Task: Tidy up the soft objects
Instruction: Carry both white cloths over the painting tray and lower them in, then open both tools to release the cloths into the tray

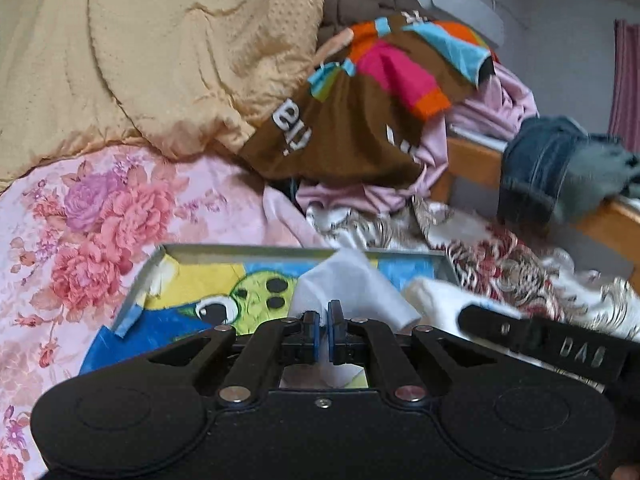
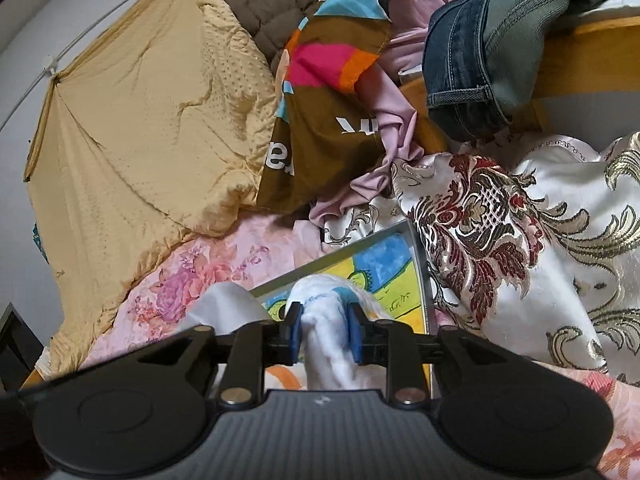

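My left gripper clamps white cloth (thin, pads nearly meet). My right gripper straddles white sock, pads touching. Both items above cartoon tray ahead, likely for sorting there.

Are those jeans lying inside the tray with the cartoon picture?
No. The jeans hang over the wooden bed rail at the back, while the tray sits lower down on the bed, apart from them.
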The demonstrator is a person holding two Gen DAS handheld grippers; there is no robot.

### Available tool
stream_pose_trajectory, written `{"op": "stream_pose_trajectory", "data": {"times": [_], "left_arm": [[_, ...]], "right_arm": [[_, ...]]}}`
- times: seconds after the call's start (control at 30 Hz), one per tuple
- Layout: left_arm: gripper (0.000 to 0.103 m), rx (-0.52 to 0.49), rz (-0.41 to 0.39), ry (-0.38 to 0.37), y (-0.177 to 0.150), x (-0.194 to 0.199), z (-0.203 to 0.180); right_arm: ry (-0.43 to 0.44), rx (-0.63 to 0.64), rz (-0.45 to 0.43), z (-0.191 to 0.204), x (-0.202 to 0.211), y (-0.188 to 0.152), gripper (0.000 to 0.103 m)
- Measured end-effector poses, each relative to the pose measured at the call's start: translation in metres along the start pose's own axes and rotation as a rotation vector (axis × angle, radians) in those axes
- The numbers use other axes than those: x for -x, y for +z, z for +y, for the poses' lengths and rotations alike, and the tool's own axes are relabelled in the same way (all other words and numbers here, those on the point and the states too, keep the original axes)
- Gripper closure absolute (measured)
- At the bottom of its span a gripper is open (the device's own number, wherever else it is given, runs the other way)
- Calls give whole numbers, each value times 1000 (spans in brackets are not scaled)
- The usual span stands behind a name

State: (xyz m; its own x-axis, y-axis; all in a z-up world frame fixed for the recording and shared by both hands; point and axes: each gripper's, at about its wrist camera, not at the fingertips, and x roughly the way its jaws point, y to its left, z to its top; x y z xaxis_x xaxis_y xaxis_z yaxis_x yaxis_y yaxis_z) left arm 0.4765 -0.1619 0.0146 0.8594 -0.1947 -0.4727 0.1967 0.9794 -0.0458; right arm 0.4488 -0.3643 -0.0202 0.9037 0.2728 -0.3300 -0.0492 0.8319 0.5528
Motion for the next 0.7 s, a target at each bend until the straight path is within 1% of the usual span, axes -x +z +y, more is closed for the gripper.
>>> {"op": "stream_pose_trajectory", "data": {"times": [0.07, 0.2, 0.3, 0.37, 0.4, 0.47, 0.57, 0.7], "left_arm": [[96, -3, 15, 4, -5, -3, -1], [90, -13, 34, 29, -10, -6, 1], [89, 17, 41, 29, -9, -5, 6], [87, 26, 42, 37, -8, -3, 8], [85, 20, 42, 48, -9, -2, 8], [73, -18, 31, 85, -9, 1, 5], [62, -77, 7, 129, -12, 8, 2], [57, -84, 12, 135, -14, 14, 4]], "right_arm": [[3, -9, 9, -3, -2, -1, 65], [21, -71, 26, -12, -4, -2, 60], [22, -82, 23, -13, -3, 0, 56], [28, -86, 21, -13, -2, 2, 51], [30, -87, 21, -13, -1, 3, 49], [38, -91, 23, -13, 0, 3, 47], [45, -113, 30, -14, 0, 2, 44], [61, -134, 46, -15, -3, -1, 40]]}}
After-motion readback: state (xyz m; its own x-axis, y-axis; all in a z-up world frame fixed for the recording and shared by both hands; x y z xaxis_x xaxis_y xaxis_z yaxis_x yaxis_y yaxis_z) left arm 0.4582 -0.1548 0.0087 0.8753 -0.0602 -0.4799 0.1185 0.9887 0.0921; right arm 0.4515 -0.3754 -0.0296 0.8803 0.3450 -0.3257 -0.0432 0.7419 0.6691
